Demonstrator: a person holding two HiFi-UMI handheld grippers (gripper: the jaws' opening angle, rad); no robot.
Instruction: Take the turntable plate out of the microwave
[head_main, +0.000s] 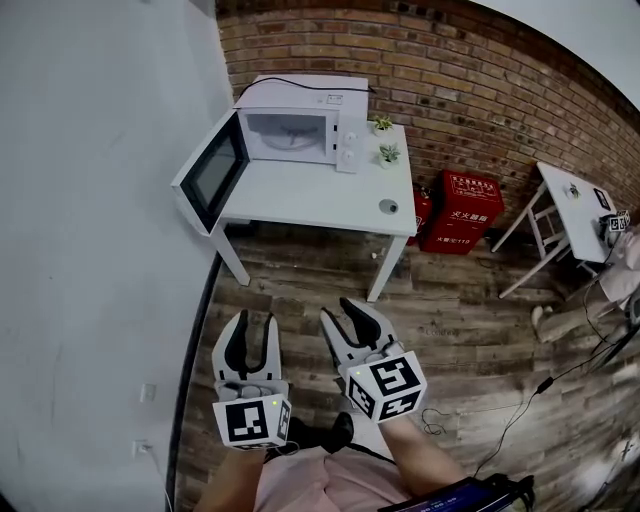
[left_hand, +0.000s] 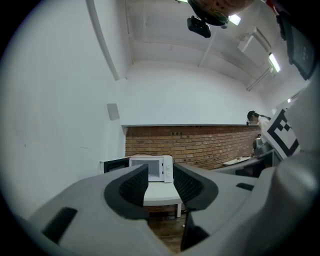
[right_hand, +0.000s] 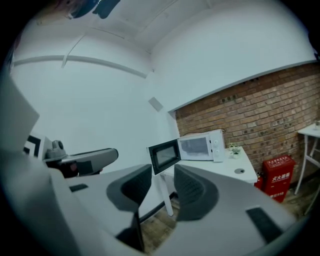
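Both held low, jaws apart and empty: left gripper (head_main: 254, 322), right gripper (head_main: 340, 312). Straight ahead and well apart, on the white table (head_main: 300, 205), the microwave (head_main: 300, 135), door (head_main: 213, 175) swung left. Inside it presumably the turntable plate, not to be made out. Neither clearly nearer; left aimed straighter.

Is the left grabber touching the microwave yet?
Apart. In the head view, the left gripper hangs open over the wooden floor, well short of the table holding the microwave.

microwave (head_main: 300, 135): smooth white casing | wall (head_main: 450, 70): rough brick | floor (head_main: 470, 330): wood planks
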